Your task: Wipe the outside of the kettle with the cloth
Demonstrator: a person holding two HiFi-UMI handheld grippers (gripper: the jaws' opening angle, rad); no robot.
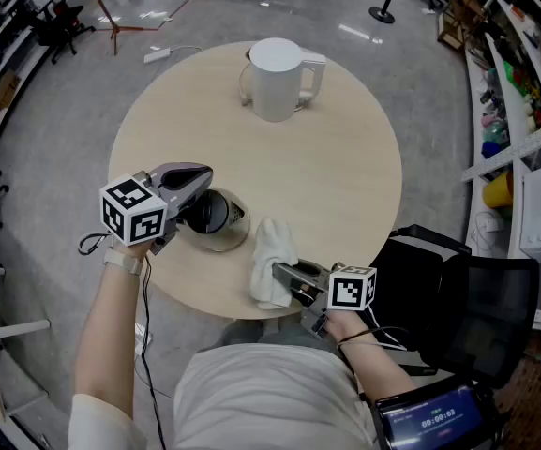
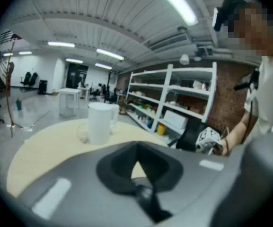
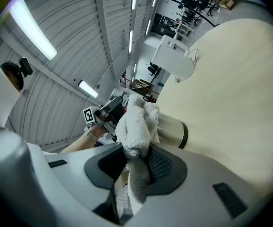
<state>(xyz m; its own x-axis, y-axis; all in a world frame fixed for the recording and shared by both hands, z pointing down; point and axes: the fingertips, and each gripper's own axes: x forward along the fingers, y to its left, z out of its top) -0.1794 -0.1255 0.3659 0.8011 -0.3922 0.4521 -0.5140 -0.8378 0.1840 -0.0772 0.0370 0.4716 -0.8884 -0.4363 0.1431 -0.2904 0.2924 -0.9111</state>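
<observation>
A steel kettle (image 1: pixel 221 221) with a black top stands on the round table (image 1: pixel 345 176), near its front left edge. My left gripper (image 1: pixel 202 178) hovers just over the kettle's left side. Its jaws look shut with nothing between them, and its own view (image 2: pixel 137 162) shows only table beyond the tips. My right gripper (image 1: pixel 284 275) is shut on a white terry cloth (image 1: pixel 272 256) at the front edge, right of the kettle. In the right gripper view the cloth (image 3: pixel 136 122) bunches out of that gripper (image 3: pixel 135 157), with the kettle (image 3: pixel 171 132) close behind it.
A white jug with a handle (image 1: pixel 278 78) and a thin cord stands at the table's far side, also in the left gripper view (image 2: pixel 99 122). A black chair (image 1: pixel 458 298) is close on the right, with shelving (image 1: pixel 514 111) beyond it.
</observation>
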